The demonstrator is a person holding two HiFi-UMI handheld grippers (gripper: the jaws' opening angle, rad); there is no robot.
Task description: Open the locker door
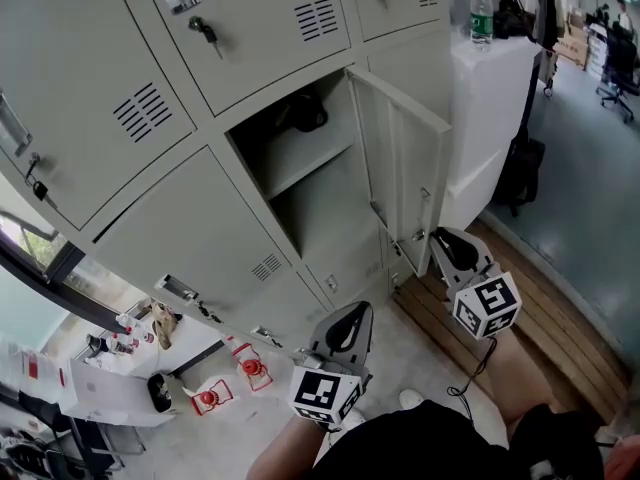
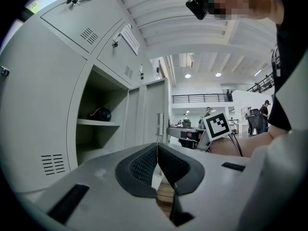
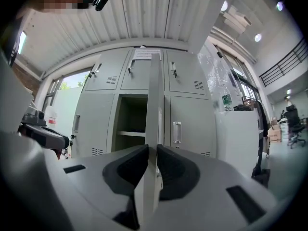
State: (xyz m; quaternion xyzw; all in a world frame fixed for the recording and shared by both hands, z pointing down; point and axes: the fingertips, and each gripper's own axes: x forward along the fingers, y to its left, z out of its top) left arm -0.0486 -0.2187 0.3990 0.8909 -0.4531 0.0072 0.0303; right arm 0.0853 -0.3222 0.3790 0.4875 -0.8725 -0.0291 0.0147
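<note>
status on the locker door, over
Right gripper clamped on edge of grey metal locker door. Door swung open. Left gripper shut, empty. No obstruction seen beside the door.

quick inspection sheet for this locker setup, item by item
surface: pale floor, wooden plank strip at the right
job's things: grey metal locker door stands open; dark object inside
clutter: red-and-white items on the floor; clear plastic bottle on a white cabinet
grippers: right gripper clamped on the door's edge; left gripper shut, empty
cables: black cable hanging from the right gripper
surroundings: black office chair at far right
</note>
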